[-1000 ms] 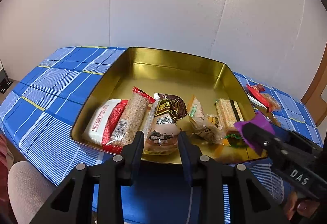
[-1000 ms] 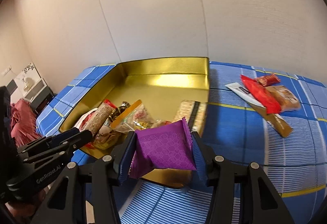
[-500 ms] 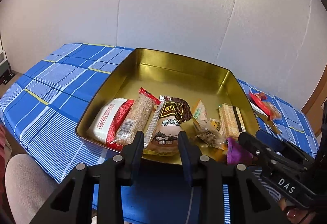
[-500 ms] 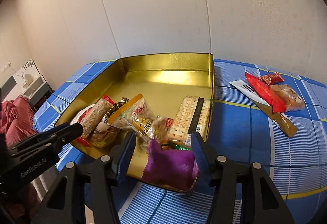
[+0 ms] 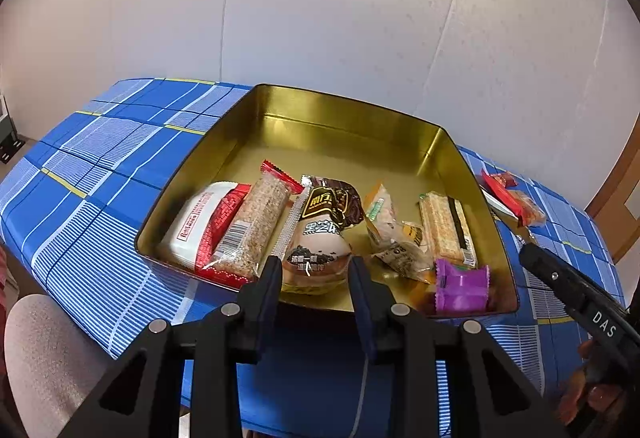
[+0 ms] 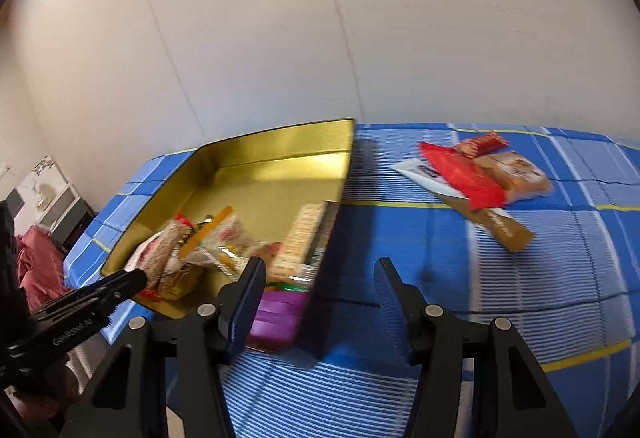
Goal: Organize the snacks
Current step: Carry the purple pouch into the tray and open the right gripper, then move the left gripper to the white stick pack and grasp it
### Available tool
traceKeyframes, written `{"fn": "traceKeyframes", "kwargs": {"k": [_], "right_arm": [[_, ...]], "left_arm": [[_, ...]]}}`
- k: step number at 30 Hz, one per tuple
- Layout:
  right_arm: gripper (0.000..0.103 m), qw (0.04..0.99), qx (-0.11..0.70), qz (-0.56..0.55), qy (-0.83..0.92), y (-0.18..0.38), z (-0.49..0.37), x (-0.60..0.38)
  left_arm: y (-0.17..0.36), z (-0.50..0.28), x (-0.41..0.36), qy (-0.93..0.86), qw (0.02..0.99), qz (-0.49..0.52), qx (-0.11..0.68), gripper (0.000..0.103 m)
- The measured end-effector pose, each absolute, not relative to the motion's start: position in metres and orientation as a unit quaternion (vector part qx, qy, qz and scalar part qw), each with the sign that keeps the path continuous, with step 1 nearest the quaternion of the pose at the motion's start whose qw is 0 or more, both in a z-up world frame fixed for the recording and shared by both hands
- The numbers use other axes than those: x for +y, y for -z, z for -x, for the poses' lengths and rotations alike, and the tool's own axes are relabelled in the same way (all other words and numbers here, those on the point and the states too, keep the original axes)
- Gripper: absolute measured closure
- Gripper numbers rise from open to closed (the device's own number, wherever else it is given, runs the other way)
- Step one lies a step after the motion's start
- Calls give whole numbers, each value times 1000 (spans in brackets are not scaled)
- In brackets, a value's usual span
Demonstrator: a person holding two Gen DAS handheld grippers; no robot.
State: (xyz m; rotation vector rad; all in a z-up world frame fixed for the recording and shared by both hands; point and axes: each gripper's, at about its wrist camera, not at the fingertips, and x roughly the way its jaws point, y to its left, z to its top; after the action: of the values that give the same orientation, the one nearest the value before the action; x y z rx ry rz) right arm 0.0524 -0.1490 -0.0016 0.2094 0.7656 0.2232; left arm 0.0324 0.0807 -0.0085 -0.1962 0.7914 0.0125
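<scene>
Snacks lie in two groups on a table under a blue checked cloth (image 5: 100,174). Most sit inside a shallow gold tin (image 5: 344,126), crowded along its near wall. From left to right in the left wrist view they are a red and white packet (image 5: 200,226), a grain bar in clear wrap (image 5: 256,222), a round bun in a brown and white wrapper (image 5: 320,238), a crumpled clear packet with orange trim (image 5: 388,234), a long pack of crackers (image 5: 446,226), and a small purple packet (image 5: 462,288) standing in the near right corner, just in front of the crackers. The far half of the tin is bare gold. A second group rests on the cloth well to the right of the tin: a red packet (image 6: 460,174) lying across a white one, a small red sweet (image 6: 480,143), a tan pastry pack (image 6: 516,170) and a brown stick pack (image 6: 500,228). The left gripper (image 5: 314,276) hovers at the tin's near edge, pointing at the bun, its jaws partly apart with nothing between them. The right gripper (image 6: 320,298) is over the cloth just outside the tin's right wall; its jaws stand apart and grip nothing, and the purple packet lies apart from them, seen past the left finger (image 6: 244,302). That view is blurred. A fingertip of the person's hand (image 5: 592,396) shows under the right gripper.
</scene>
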Motion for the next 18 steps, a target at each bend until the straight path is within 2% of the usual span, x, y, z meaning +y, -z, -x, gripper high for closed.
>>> {"fn": "traceKeyframes", "kwargs": {"k": [7, 18], "right_arm": [[45, 900, 416, -118, -53, 26, -46, -191], [45, 895, 418, -153, -10, 40, -38, -240]], "left_arm": [[7, -29, 71, 3, 920, 79, 383, 69], [4, -20, 40, 48, 921, 37, 386, 69]]}}
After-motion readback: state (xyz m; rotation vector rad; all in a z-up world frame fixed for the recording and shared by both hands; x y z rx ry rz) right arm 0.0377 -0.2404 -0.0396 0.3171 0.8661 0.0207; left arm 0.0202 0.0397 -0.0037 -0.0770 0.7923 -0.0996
